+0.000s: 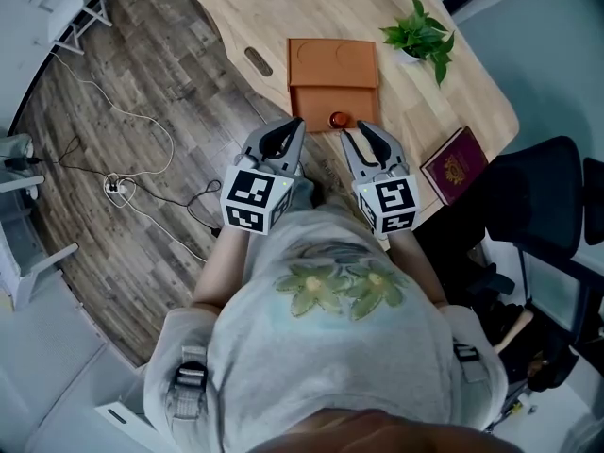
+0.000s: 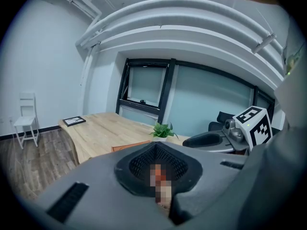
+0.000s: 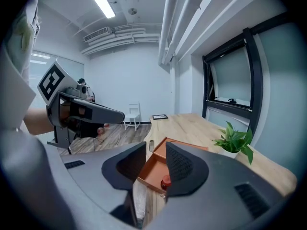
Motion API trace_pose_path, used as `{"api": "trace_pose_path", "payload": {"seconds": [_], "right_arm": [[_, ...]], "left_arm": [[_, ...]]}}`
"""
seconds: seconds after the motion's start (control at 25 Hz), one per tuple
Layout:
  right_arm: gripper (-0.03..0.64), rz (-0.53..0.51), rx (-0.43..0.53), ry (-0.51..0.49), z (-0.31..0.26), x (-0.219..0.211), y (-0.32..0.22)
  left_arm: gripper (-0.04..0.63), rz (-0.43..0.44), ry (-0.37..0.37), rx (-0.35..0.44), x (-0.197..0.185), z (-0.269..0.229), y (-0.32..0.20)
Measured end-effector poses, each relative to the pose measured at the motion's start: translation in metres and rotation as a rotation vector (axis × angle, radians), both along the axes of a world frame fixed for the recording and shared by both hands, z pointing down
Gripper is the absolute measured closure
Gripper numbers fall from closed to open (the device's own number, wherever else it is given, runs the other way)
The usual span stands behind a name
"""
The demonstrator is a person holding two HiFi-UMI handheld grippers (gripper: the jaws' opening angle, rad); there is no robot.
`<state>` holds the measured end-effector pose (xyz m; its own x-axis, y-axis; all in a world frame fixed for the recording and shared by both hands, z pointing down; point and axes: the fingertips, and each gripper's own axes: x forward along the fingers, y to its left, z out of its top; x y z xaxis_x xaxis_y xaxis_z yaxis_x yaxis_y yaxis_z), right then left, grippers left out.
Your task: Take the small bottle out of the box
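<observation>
An open orange box (image 1: 332, 88) lies on the wooden table (image 1: 274, 8). A small bottle with a red cap (image 1: 338, 120) stands in the box's tray at its near edge. Both grippers hover side by side just short of the box. My left gripper (image 1: 288, 132) has its jaws shut with nothing seen between them; in its own view its tips (image 2: 157, 150) hide most of the box (image 2: 130, 146). My right gripper (image 1: 361, 138) is open and empty. Through its gap (image 3: 156, 150) I see the tray (image 3: 153, 169) and the bottle (image 3: 165, 181) ahead, untouched.
A potted plant (image 1: 420, 36) stands right of the box, and a dark red booklet (image 1: 455, 163) lies at the table's right edge. A black office chair (image 1: 538, 206) is to the right. Cables (image 1: 118, 187) run over the wooden floor on the left.
</observation>
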<state>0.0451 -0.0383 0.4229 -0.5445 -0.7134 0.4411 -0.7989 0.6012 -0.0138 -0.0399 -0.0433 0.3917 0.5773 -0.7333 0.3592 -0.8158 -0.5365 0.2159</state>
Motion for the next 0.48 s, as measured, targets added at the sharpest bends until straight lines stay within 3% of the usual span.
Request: {"api": "trace_pose_path", "payload": {"seconds": [0.48], "right_arm": [[0.466,0.018,-0.068,0.037,0.035,-0.005,-0.019]], "left_arm": [[0.589,0.026,-0.016,-0.025,-0.005,0.014,-0.025]]}}
